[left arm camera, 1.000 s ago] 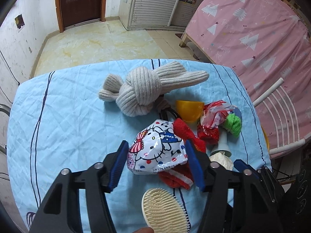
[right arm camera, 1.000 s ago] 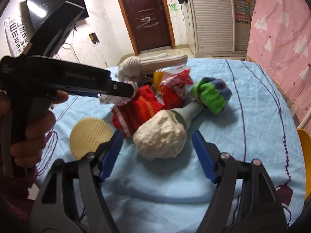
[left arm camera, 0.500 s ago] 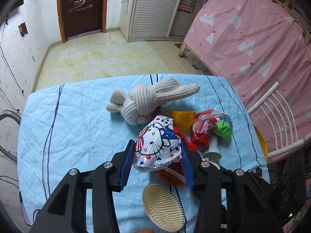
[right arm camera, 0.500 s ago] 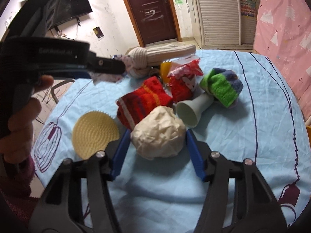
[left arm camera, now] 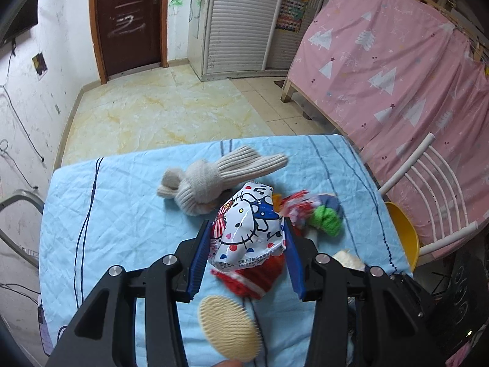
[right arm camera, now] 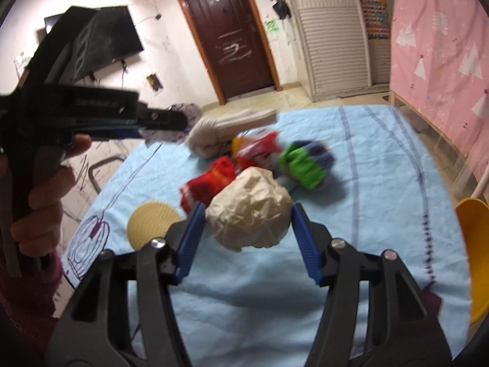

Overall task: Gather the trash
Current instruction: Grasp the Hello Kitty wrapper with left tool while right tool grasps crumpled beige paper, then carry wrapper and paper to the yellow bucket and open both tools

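Observation:
My left gripper (left arm camera: pixel 246 253) is shut on a shiny cartoon-cat snack wrapper (left arm camera: pixel 247 232) and holds it above the blue tablecloth (left arm camera: pixel 116 214). My right gripper (right arm camera: pixel 247 232) is shut on a crumpled cream paper ball (right arm camera: pixel 250 211), lifted slightly off the cloth. In the right wrist view the left gripper (right arm camera: pixel 171 124) shows at upper left, held by a hand (right arm camera: pixel 39 195), with the wrapper (right arm camera: pixel 183 113) at its tip. A red crinkled wrapper (right arm camera: pixel 259 148) lies in the pile behind.
On the cloth lie a knotted beige sock (left arm camera: pixel 214 177), a red striped sock (right arm camera: pixel 211 183), a green and blue sock (right arm camera: pixel 305 165), a cream round brush (left arm camera: pixel 229 327) and a yellow cup (right arm camera: pixel 237 143). A white chair with a yellow seat (left arm camera: pixel 403 238) stands right.
Both grippers closed, the left on the cat wrapper and the right on the paper ball. The left one has risen with the wrapper; the right one has lifted the ball slightly.

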A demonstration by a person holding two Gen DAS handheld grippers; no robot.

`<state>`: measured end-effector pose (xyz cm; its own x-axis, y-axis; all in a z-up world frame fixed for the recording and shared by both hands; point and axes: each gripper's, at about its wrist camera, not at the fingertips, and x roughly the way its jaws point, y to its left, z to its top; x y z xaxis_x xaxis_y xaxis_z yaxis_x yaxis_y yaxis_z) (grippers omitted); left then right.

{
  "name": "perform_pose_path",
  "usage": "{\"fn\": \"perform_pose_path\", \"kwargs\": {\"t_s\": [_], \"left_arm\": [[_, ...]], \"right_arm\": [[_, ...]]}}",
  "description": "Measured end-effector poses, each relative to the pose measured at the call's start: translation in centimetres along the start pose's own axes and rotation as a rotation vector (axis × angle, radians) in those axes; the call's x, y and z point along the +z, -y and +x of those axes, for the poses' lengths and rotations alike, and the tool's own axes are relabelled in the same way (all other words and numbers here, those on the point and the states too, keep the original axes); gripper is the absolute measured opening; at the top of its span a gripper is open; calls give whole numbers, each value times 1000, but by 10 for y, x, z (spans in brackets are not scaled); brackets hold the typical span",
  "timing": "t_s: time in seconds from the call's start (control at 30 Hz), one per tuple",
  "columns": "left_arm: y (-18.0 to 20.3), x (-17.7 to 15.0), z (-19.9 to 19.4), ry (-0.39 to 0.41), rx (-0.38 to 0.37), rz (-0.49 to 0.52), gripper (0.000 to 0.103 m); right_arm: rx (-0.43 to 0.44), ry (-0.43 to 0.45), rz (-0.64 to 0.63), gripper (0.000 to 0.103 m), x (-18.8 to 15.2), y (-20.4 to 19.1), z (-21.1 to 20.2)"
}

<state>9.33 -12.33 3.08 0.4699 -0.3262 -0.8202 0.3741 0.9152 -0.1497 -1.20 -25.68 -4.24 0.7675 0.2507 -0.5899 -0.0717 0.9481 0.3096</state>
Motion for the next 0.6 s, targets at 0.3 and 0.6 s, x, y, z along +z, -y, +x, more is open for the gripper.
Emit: {"fn": "perform_pose_path", "kwargs": {"t_s": [0.3, 0.6], "left_arm": [[57, 6, 3, -2, 5, 82, 37], [133, 12, 20, -20, -12, 184, 37]], "right_arm": [[-70, 104, 112, 56, 2, 60, -40], [-157, 173, 211, 56, -6, 123, -73]]}}
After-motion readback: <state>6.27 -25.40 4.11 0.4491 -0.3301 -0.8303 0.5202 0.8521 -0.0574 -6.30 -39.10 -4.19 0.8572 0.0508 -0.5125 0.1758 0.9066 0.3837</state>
